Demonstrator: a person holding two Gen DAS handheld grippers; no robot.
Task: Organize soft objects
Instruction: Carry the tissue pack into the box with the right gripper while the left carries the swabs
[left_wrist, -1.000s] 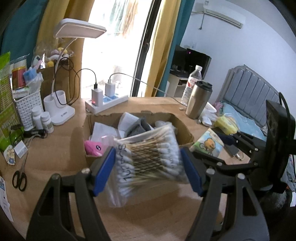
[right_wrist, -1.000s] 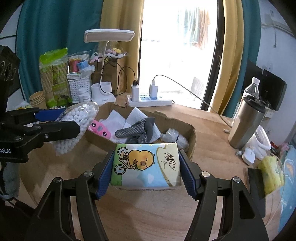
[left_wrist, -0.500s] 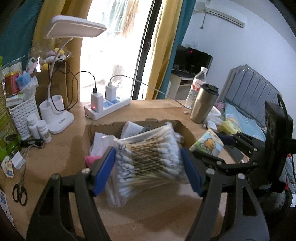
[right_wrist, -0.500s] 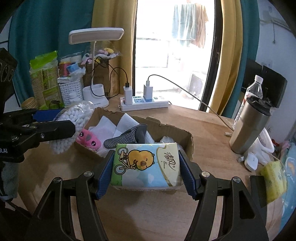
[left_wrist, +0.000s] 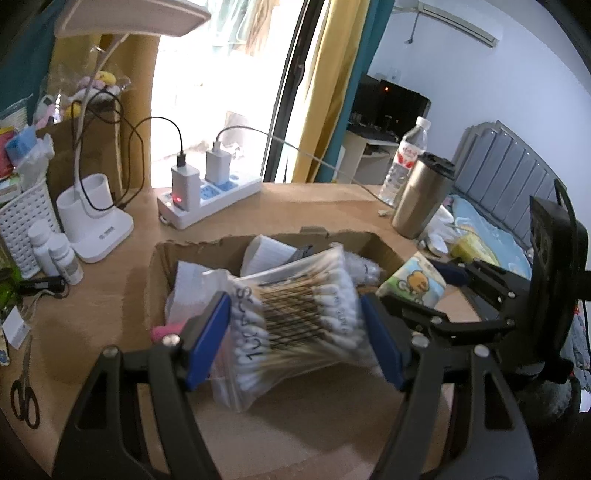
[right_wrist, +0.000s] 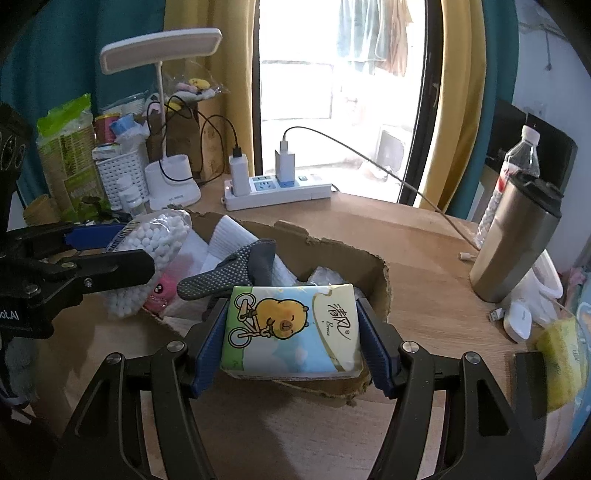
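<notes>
The bag of cotton swabs (left_wrist: 295, 325) hangs in the air just over the near edge of the cardboard box (left_wrist: 162, 258). The left gripper (left_wrist: 295, 328) is clenched on it, with one blue pad on each side. The swab sticks inside lie sideways, running from one pad to the other, so the pads press on the soft white tips at both ends. The bag's loose lower end sags down and toward the camera. Holding it this way likely keeps the thin sticks from bending. Close by on the right, the tissue pack (right_wrist: 291, 328) is squeezed by the right gripper (right_wrist: 291, 332). Its long side also runs from pad to pad, and its duck picture faces up toward the camera. It floats just above the near wall of the box, ready, it seems, to go in. Both soft things look like they are being carried to the box together. The box already holds a grey dotted glove (right_wrist: 236, 273), some white folded cloths (right_wrist: 229, 236) and a pink thing (right_wrist: 159, 291). The box sits on the wooden bench (right_wrist: 406, 236). Behind it are a white power strip (right_wrist: 277, 192) and a desk lamp (right_wrist: 162, 55). A steel cup (right_wrist: 517, 236) stands well off to the right.
</notes>
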